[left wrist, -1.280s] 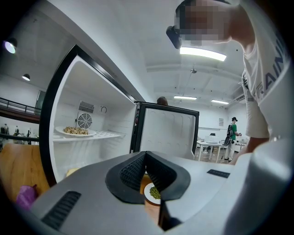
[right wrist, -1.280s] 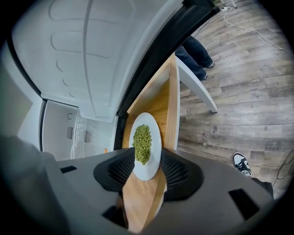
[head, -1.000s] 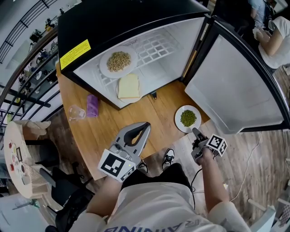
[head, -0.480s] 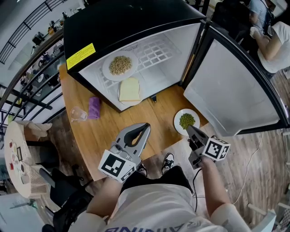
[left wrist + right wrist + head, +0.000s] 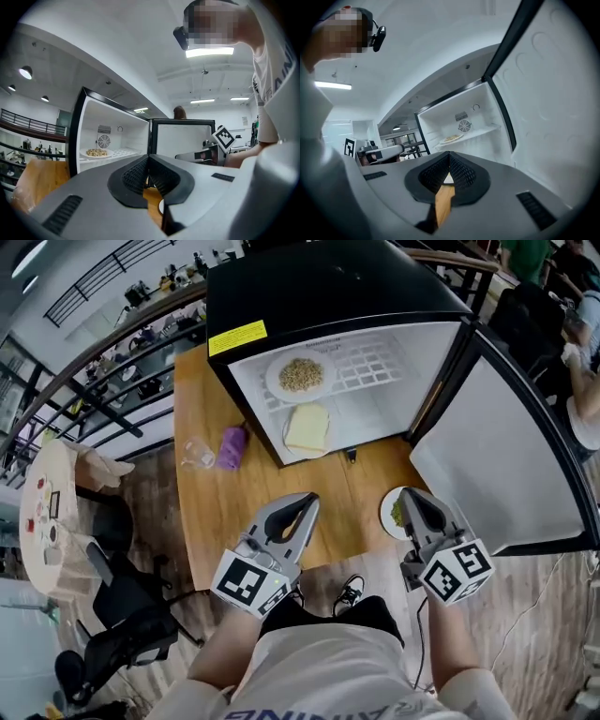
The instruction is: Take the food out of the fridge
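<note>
left tool: closed, empty | right tool: closed, empty

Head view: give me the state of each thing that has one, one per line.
fridge door, open wide.
plate of grains, on the fridge shelf.
plate of bread, inside, below that shelf.
plate of peas, out on the table.
left gripper, shut, empty.
right gripper, shut, empty.

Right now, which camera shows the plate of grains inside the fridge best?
The head view: it looks down on the plate of grains, so its whole rim and heap show. The left gripper view shows the plate small and nearly edge-on; the right gripper view shows the plate smaller still, a thin sliver.
</note>
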